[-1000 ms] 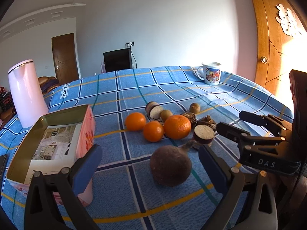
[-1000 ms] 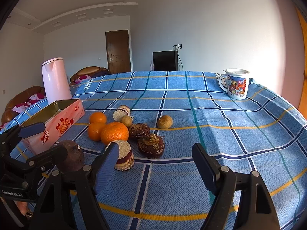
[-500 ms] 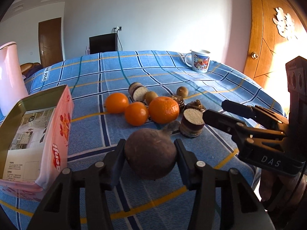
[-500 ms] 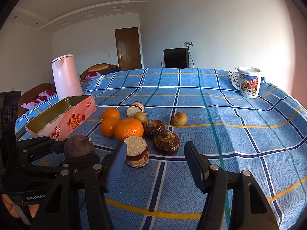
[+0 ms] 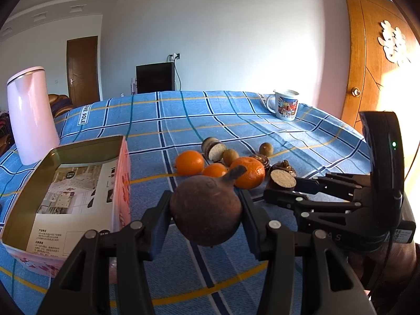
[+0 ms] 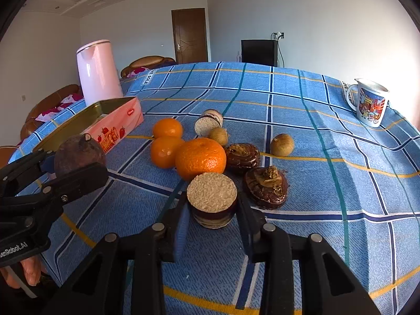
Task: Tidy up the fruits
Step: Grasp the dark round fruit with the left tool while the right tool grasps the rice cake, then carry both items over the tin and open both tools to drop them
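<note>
My left gripper (image 5: pixel 206 220) is shut on a dark brown round fruit with a stem (image 5: pixel 206 211), held just above the blue checked tablecloth; it also shows in the right wrist view (image 6: pixel 78 153). My right gripper (image 6: pixel 212 218) is closed around a cut brown fruit with a pale flat top (image 6: pixel 212 202), which rests on the cloth. Behind it lie three oranges, the largest (image 6: pixel 200 157) in front, and several small brown fruits (image 6: pixel 265 187). An open pink tin (image 5: pixel 65 191) stands at the left.
A pink kettle (image 5: pixel 30 115) stands behind the tin at the far left. A printed mug (image 5: pixel 286 105) sits at the table's far right. The right gripper's body (image 5: pixel 341 210) is close beside my left one. A wooden door (image 5: pixel 378 65) is to the right.
My left gripper closed on the brown stemmed fruit and lifted it off the cloth. My right gripper moved forward and narrowed around the cut fruit.
</note>
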